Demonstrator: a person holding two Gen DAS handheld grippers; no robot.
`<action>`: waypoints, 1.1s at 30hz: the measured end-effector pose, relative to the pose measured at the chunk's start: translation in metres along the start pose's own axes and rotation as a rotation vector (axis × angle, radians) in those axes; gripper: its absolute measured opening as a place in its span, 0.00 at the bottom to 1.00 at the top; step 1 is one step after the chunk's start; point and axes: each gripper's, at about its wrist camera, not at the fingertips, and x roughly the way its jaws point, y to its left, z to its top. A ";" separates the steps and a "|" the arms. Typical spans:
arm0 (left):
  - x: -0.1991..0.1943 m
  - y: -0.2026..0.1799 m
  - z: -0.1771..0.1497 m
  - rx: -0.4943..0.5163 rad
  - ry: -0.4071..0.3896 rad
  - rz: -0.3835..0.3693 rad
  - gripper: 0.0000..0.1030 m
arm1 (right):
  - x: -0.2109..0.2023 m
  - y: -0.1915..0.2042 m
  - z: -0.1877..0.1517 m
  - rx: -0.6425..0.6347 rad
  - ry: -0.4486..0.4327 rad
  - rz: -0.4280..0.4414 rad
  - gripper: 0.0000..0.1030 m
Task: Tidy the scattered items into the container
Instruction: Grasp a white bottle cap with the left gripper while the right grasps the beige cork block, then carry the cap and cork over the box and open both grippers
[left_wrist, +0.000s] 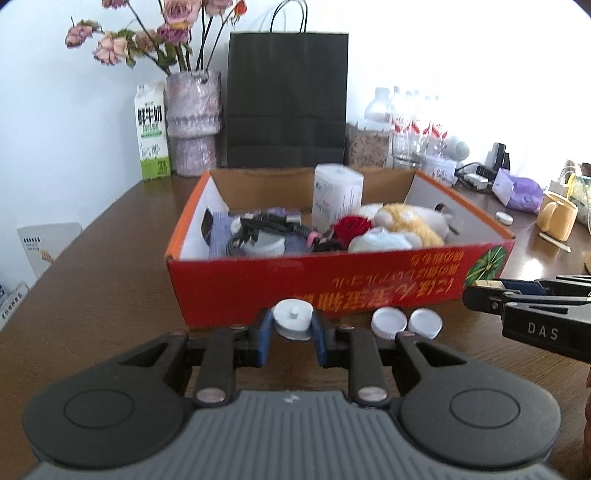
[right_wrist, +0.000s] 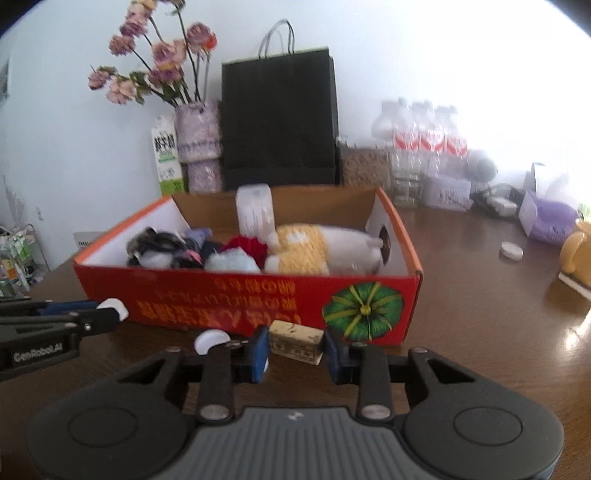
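Observation:
A red cardboard box (left_wrist: 332, 280) sits mid-table and holds a plush toy (left_wrist: 410, 225), a red yarn flower, cables and a tissue pack. It also shows in the right wrist view (right_wrist: 221, 295). My left gripper (left_wrist: 293, 325) is shut on a white round cap (left_wrist: 293, 319) just in front of the box. Two white bottle caps (left_wrist: 406, 323) lie on the table to its right. My right gripper (right_wrist: 295, 349) is shut on a small tan block (right_wrist: 295, 343) near the box's front wall. The left gripper shows at the right wrist view's left edge (right_wrist: 110, 314).
Behind the box stand a black paper bag (left_wrist: 288, 96), a flower vase (left_wrist: 192, 122), a milk carton (left_wrist: 151, 133) and water bottles (left_wrist: 413, 122). A yellow mug (left_wrist: 557, 214) and another white cap (right_wrist: 511, 251) sit at right on the brown table (left_wrist: 110, 277).

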 end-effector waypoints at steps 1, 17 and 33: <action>-0.003 -0.001 0.003 0.001 -0.013 -0.008 0.23 | -0.004 0.001 0.004 -0.005 -0.016 0.005 0.30; -0.004 -0.018 0.072 -0.028 -0.215 0.015 0.23 | 0.003 0.009 0.068 -0.032 -0.180 -0.017 0.30; 0.075 0.005 0.061 -0.082 -0.103 0.132 0.23 | 0.064 -0.011 0.052 0.013 -0.114 -0.073 0.30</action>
